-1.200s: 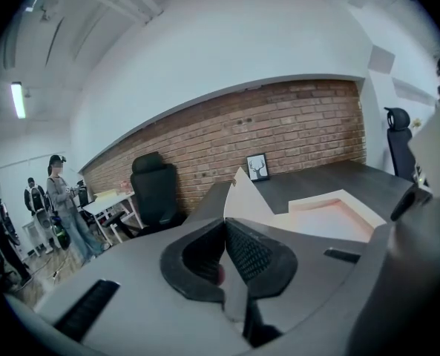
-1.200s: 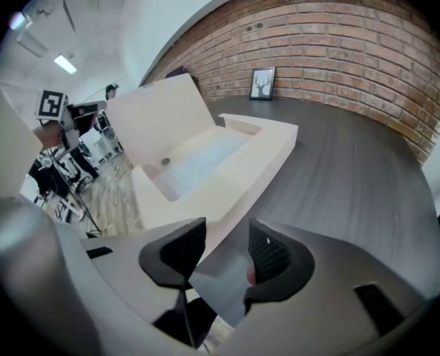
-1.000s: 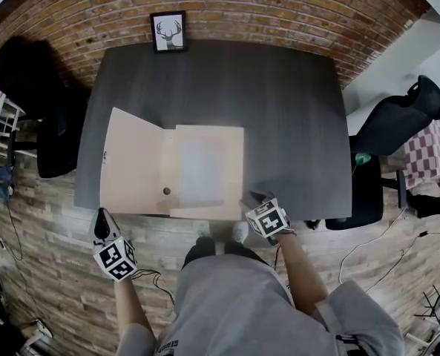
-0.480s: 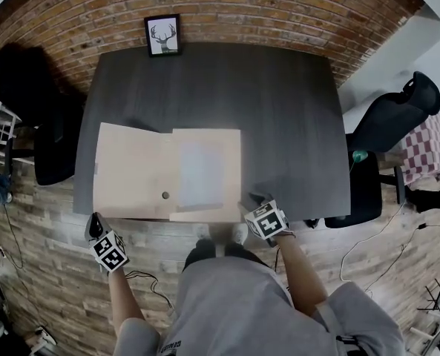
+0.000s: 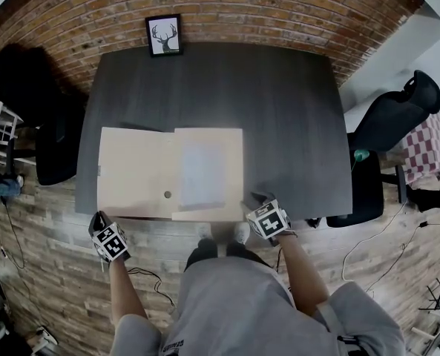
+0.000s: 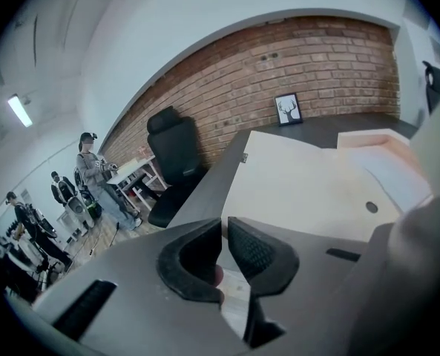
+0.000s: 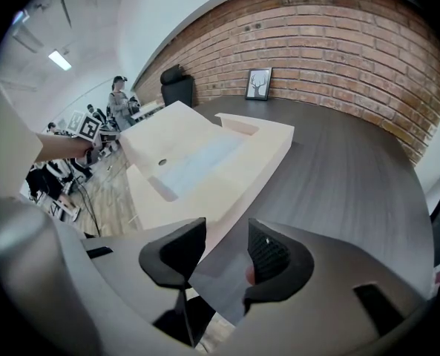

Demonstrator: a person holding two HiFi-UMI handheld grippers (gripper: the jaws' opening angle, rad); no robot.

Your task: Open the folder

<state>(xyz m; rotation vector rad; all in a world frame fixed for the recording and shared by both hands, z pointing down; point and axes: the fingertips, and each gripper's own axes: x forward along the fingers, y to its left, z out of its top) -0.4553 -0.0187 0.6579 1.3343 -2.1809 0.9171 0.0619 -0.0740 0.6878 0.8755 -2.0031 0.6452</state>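
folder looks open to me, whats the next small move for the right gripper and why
Probably ease the right gripper back off the near edge of the dark wooden table. The beige cardboard folder lies open, its cover flat on the table, and the right jaws stand apart, gripping nothing. The left gripper, jaws opening and empty, hangs clear of the table.

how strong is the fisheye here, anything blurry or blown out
Head view: heavy fisheye, the table edges and brick wall bow. Left gripper view: black corners, the folder fairly sharp, a blurry grey mass at the right edge. Right gripper view: the wall curves too, ceiling light slightly blown out.
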